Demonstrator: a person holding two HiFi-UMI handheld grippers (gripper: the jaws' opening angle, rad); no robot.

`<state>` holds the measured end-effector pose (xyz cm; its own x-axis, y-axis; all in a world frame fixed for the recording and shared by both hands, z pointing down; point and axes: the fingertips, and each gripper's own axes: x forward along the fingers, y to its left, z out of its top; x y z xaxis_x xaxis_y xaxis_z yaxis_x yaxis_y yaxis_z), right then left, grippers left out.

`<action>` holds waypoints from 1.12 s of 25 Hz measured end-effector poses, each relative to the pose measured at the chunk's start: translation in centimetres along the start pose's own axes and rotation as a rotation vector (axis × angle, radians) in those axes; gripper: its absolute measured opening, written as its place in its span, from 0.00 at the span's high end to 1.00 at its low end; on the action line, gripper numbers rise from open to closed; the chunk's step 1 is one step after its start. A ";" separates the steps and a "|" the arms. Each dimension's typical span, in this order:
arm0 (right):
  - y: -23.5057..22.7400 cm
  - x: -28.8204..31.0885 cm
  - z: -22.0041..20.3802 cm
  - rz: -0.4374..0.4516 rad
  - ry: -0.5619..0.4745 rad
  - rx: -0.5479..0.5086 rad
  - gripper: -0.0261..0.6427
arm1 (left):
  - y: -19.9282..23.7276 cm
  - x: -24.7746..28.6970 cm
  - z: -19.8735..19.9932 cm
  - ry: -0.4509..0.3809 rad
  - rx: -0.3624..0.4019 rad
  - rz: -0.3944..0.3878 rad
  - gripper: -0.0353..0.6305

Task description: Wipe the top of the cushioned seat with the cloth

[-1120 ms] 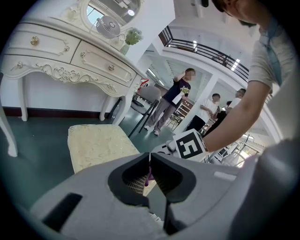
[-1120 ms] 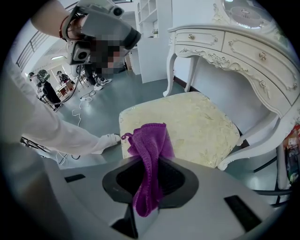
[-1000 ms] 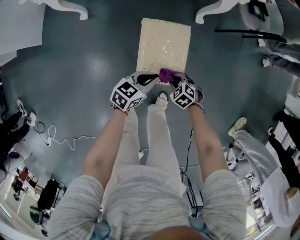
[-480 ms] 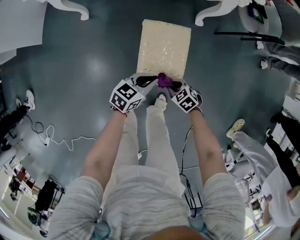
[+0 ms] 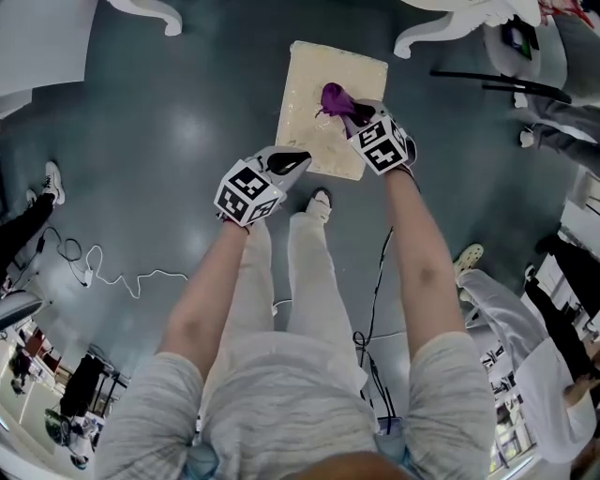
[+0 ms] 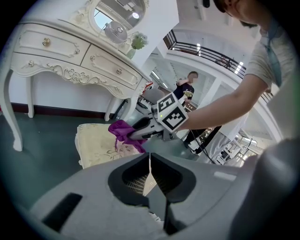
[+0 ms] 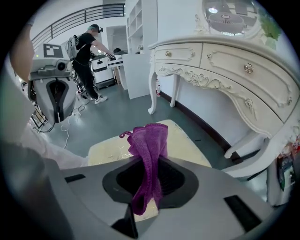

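We look steeply down at a pale cushioned seat (image 5: pixel 352 70) standing on a grey floor (image 5: pixel 187 112) at 12 o'clock from us. The right gripper (image 5: pixel 349 111) reaches over the seat's near edge, and its jaws are clamped on a purple cloth (image 5: pixel 333 97). The cloth bunches over the seat top, toward the 12 o'clock half. In the right gripper view the cloth (image 7: pixel 151 140) stands up out of the pinch, with bare cushion (image 7: pixel 112 149) to either side of it.

The left gripper (image 5: pixel 298 157) hangs at the seat's 7 o'clock corner, just over the near edge. Its jaws are pressed together with nothing between them, as the left gripper view (image 6: pixel 150 161) shows.

White table legs (image 5: pixel 155 14) curl in at 11 and 1 o'clock beyond the seat's far edge. Open floor lies at 9 o'clock of the seat. A thin cable (image 5: pixel 122 277) trails on the floor at 8 o'clock, well apart from the seat.
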<state>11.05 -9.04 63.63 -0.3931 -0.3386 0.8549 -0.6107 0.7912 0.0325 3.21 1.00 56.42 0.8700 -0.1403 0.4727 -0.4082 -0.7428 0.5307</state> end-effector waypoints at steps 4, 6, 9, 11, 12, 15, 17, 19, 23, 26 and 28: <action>-2.0 0.9 1.4 -0.018 0.020 -0.049 0.86 | 0.5 -0.1 0.0 -0.005 -0.007 0.005 0.92; -2.7 1.5 2.1 -0.026 0.025 -0.066 0.86 | 0.8 -0.3 0.1 -0.007 -0.009 0.007 0.92; -4.0 2.6 3.1 -0.051 0.030 -0.078 0.86 | 1.3 -0.5 0.1 -0.007 -0.011 0.007 0.92; -5.0 3.3 3.4 -0.083 0.039 -0.083 0.86 | 1.5 -0.4 0.0 -0.003 -0.012 0.004 0.92; -5.6 3.6 3.5 -0.099 0.046 -0.086 0.86 | 1.6 -0.4 -0.1 0.001 -0.012 0.003 0.92; -6.9 4.7 3.4 -0.130 0.070 -0.086 0.85 | 1.9 -0.4 -0.4 0.009 -0.016 0.003 0.92; -7.5 5.5 3.2 -0.137 0.091 -0.080 0.85 | 2.1 -0.3 -0.5 0.011 -0.018 0.001 0.92; -7.8 6.2 3.1 -0.150 0.113 -0.081 0.86 | 2.2 -0.3 -0.6 0.013 -0.018 0.000 0.92; -8.1 7.1 3.2 -0.179 0.144 -0.096 0.85 | 2.6 -0.4 -0.8 0.015 -0.019 -0.002 0.92; -7.6 7.3 3.0 -0.170 0.147 -0.091 0.85 | 2.8 -0.4 -0.9 0.013 -0.023 0.001 0.92; -7.2 7.2 2.8 -0.157 0.140 -0.087 0.85 | 2.9 -0.3 -0.9 0.009 -0.026 0.003 0.92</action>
<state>10.68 -18.61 68.13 -0.1951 -0.3917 0.8992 -0.5928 0.7775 0.2100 1.49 -0.47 58.45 0.8663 -0.1364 0.4805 -0.4178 -0.7250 0.5476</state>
